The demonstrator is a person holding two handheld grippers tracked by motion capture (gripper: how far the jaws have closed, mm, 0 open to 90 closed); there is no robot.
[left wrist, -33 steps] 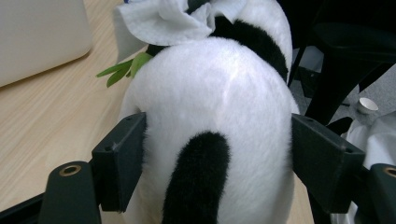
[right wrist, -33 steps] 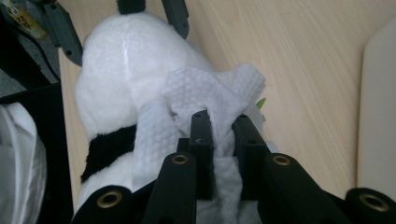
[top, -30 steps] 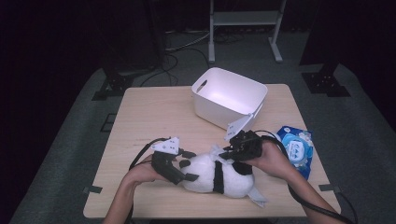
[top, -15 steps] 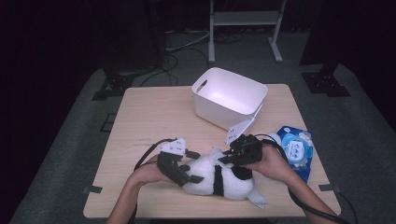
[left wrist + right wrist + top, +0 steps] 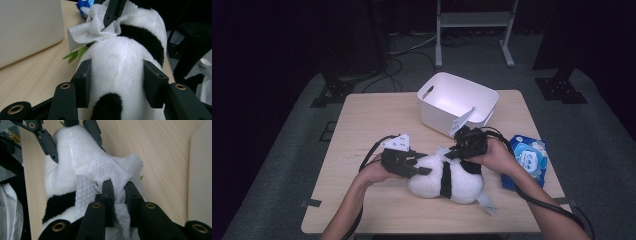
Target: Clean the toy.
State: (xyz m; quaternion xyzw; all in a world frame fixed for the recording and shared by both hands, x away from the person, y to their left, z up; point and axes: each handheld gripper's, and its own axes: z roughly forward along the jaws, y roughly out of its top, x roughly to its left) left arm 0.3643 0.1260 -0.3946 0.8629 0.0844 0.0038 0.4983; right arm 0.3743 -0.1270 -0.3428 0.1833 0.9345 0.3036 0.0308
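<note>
So there's a plush panda (image 5: 446, 179) lying on its side on the near half of the wooden table (image 5: 372, 120), between the two hands. A white wet wipe (image 5: 113, 173) is bunched up on top of it, and the right gripper (image 5: 117, 185) has its jaws pinched together on that wipe, pressing it against the white fur. The left gripper (image 5: 117, 81) straddles the panda's body from the left, a pad clamped on each side. A bit of green leaf pokes out under the wipe. Just behind sits a white plastic bin (image 5: 457, 102), and a blue pack of wipes (image 5: 527, 155) lies near the table's right edge.
</note>
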